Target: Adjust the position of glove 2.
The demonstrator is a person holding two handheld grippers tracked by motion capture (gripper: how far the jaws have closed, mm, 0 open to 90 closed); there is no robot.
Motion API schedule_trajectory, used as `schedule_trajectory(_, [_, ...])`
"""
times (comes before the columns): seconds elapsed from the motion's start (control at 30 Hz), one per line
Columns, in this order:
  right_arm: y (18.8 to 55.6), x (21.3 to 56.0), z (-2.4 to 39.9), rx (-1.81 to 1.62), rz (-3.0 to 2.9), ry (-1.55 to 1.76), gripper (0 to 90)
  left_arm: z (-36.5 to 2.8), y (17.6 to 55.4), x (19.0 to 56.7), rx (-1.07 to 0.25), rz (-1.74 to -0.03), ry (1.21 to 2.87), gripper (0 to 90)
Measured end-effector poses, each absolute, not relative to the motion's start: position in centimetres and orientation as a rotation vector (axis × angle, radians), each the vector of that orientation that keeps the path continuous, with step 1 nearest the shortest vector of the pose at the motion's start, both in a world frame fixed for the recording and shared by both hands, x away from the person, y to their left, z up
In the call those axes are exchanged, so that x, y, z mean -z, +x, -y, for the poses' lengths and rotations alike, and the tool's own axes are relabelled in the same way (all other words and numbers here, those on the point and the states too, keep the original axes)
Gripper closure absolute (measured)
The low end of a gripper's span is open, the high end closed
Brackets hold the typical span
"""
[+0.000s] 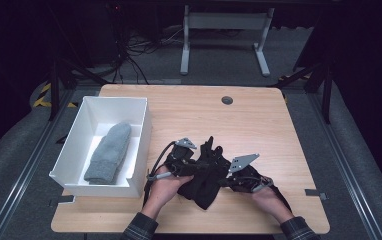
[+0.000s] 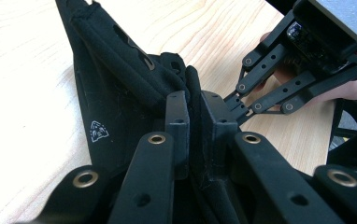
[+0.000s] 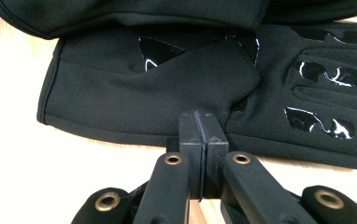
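A black glove (image 1: 205,184) with glossy grip patches lies crumpled near the table's front edge, between both hands. My left gripper (image 1: 195,166) is shut on a thick fold of the glove (image 2: 120,70), its jaws (image 2: 194,100) pressing the fabric from both sides. My right gripper (image 1: 227,179) comes in from the right, pads together, pinching the tip of a flap of the glove (image 3: 167,88) that is drawn toward the jaws (image 3: 200,114). In the left gripper view the right gripper (image 2: 236,100) meets the fabric just beside my left jaws. A second glove layer (image 3: 326,93) lies flat behind.
A white open box (image 1: 144,131) stands on the table's left side, with a grey knitted mitten (image 1: 110,152) lying inside. A round cable grommet (image 1: 227,100) sits near the far edge. Bare wooden tabletop (image 1: 259,125) stretches behind and to the right of the glove.
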State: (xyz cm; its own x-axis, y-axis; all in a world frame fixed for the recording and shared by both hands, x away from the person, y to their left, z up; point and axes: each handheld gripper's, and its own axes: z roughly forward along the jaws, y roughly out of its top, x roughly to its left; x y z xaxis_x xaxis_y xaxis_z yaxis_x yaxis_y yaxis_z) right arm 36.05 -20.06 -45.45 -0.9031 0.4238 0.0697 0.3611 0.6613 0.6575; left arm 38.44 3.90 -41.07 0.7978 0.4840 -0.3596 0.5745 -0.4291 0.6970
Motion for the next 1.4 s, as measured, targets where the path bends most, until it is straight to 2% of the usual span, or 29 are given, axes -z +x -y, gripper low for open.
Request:
schedule_trajectory(0.57, [36.0, 45.4, 19.6, -1.07, -2.786, 0.642, 90.0, -2.5, 37.9, 41.9, 0.137, -0.761, 2.144, 82.6])
schedule_trajectory(1.17, [36.0, 45.1, 20.5, -1.08, -2.771, 0.658, 90.0, -2.3, 37.2, 41.0, 0.125, -0.701, 2.078, 75.6])
schedule_trajectory(1.4, [35.8, 44.7, 22.8, -1.077, -2.734, 0.709, 90.0, -2.7, 37.4, 41.0, 0.109, -0.717, 2.088, 86.7])
